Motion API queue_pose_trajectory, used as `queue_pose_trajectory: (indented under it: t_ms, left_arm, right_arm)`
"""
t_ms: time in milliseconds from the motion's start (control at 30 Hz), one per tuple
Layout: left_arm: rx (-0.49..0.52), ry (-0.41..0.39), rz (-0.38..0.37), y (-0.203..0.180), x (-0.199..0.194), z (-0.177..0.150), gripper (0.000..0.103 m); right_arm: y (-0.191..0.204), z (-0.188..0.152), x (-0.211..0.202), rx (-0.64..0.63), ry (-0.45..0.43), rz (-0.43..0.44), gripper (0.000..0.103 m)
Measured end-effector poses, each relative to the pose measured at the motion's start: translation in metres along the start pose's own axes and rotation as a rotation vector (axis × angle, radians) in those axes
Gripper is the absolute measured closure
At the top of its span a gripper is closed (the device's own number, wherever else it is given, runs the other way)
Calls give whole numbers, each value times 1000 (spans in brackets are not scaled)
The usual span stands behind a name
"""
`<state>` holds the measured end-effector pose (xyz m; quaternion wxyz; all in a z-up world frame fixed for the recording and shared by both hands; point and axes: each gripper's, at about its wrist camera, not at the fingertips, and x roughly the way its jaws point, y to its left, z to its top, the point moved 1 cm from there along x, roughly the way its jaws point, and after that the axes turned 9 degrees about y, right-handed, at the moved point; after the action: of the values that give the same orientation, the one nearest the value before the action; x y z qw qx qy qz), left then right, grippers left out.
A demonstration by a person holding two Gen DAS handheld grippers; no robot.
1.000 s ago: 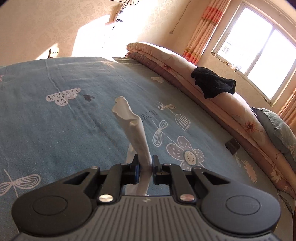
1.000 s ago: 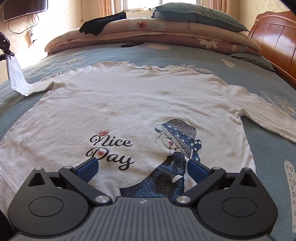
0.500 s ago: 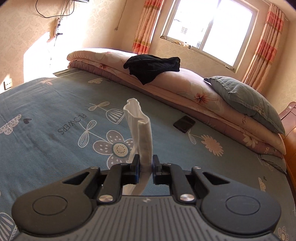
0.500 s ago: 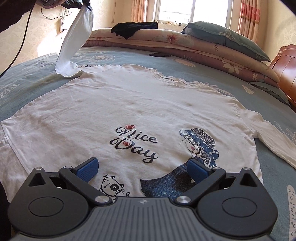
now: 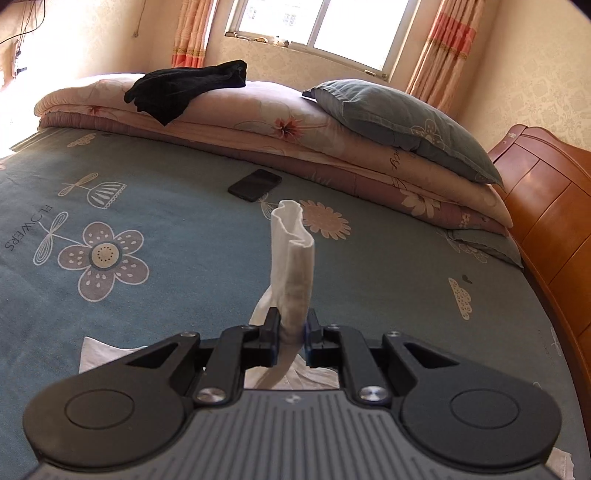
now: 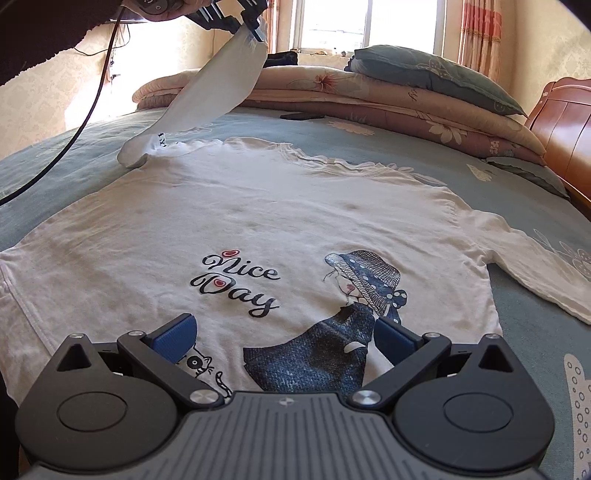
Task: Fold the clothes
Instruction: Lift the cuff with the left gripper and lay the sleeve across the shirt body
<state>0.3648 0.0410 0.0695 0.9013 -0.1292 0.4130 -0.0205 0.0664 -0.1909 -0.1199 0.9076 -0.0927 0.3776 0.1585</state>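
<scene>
A white long-sleeved shirt [image 6: 295,221] with a "Nice Day" print lies flat, front up, on the blue bedsheet [image 6: 535,332]. My left gripper [image 5: 291,332] is shut on the cuff of the shirt's left sleeve [image 5: 293,254] and holds it high above the bed. In the right wrist view that gripper [image 6: 251,26] is at the top left, with the sleeve [image 6: 210,96] hanging from it down to the shoulder. My right gripper [image 6: 284,336] is open and empty, low over the shirt's hem. The other sleeve [image 6: 535,269] lies spread out to the right.
A black phone [image 5: 255,184] lies on the sheet beyond the shirt. Folded quilts [image 5: 332,133] with a black garment [image 5: 184,88] and a grey pillow [image 5: 406,118] line the far side. A wooden headboard [image 5: 546,206] stands at the right.
My left gripper has lifted the sleeve cuff higher and carried it to the right, over towards the shirt's body. My right gripper has stayed open, shifting a little over the hem.
</scene>
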Motion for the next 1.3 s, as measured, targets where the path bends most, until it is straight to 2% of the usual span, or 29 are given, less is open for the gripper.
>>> queue_pose_trajectory:
  t_ms: [200, 433, 667, 933, 1300]
  left_arm:
    - [98, 78, -4, -38, 21, -20, 92]
    - [178, 94, 19, -65, 22, -26, 92]
    - [216, 70, 32, -90, 17, -16, 92]
    - [250, 78, 40, -119, 29, -12, 92]
    - [304, 150, 58, -157, 74, -42, 92]
  right_arm:
    - [-4, -2, -1, 4, -7, -1, 0]
    - [-9, -4, 0, 13, -16, 2, 0]
    - [-10, -7, -1, 11, -28, 24, 0]
    - [-14, -10, -1, 29, -35, 66, 0]
    - [-18, -12, -2, 51, -41, 106, 0]
